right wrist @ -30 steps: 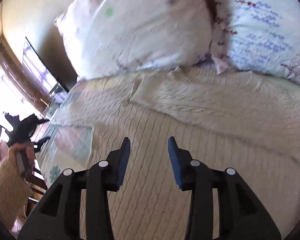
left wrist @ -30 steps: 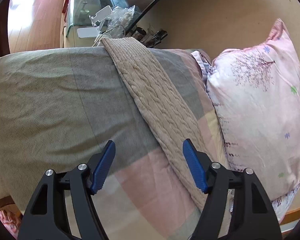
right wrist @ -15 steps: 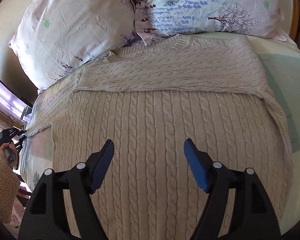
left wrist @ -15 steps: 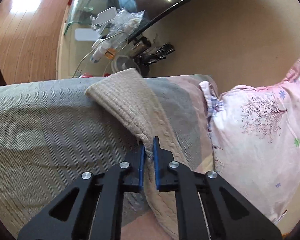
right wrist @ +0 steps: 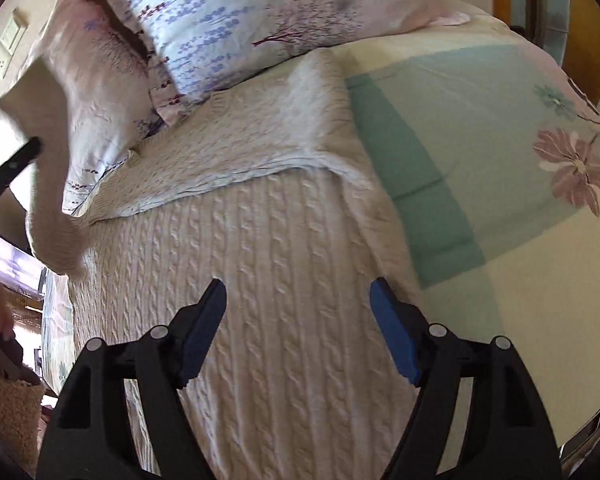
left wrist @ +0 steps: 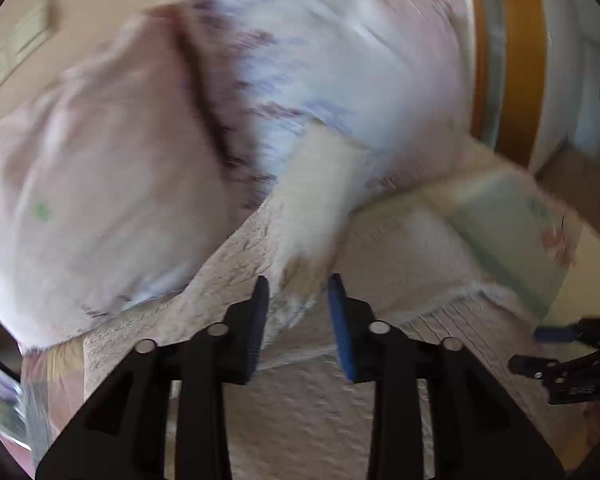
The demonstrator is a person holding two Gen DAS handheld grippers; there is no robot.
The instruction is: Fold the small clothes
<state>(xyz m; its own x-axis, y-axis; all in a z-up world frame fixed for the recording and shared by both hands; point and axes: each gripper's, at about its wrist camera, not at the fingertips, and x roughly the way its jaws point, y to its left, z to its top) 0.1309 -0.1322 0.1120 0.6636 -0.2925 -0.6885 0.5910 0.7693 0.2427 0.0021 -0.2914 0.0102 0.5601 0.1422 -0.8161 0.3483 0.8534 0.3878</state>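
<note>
Left wrist view, blurred. At far left, a wall plate (left wrist: pixel 18 50) on the beige wall. Below it, a pink pillow (left wrist: pixel 100 184), and just beside it a blue-white pillow (left wrist: pixel 340 60). The left gripper (left wrist: pixel 298 300) shows its blue pads (left wrist: pixel 342 320) parted, with a sleeve (left wrist: pixel 320 196) of the beige cable-knit sweater (left wrist: pixel 300 412) rising between them toward the pillows. Blur hides whether the pads press the fabric, so the grasp cannot be told. The sweater body lies flat on the bed beneath the gripper. To the right, the bedspread (left wrist: pixel 512 216) with its green panel, and at the far right edge the right gripper (left wrist: pixel 556 352).

Right wrist view, sharp. At far left, a sleeve (right wrist: pixel 48 184) hangs lifted off the bed, with a black finger (right wrist: pixel 14 162) of the left gripper against it. The sweater (right wrist: pixel 292 280) lies spread on the bed, its collar end touching the pillows. One sleeve (right wrist: pixel 260 144) is folded across the chest. The right gripper (right wrist: pixel 298 328) hovers over the lower body of the sweater, fingers (right wrist: pixel 392 332) spread wide and holding nothing. At right, the bedspread (right wrist: pixel 480 128), green and cream with a pink flower (right wrist: pixel 572 164).
</note>
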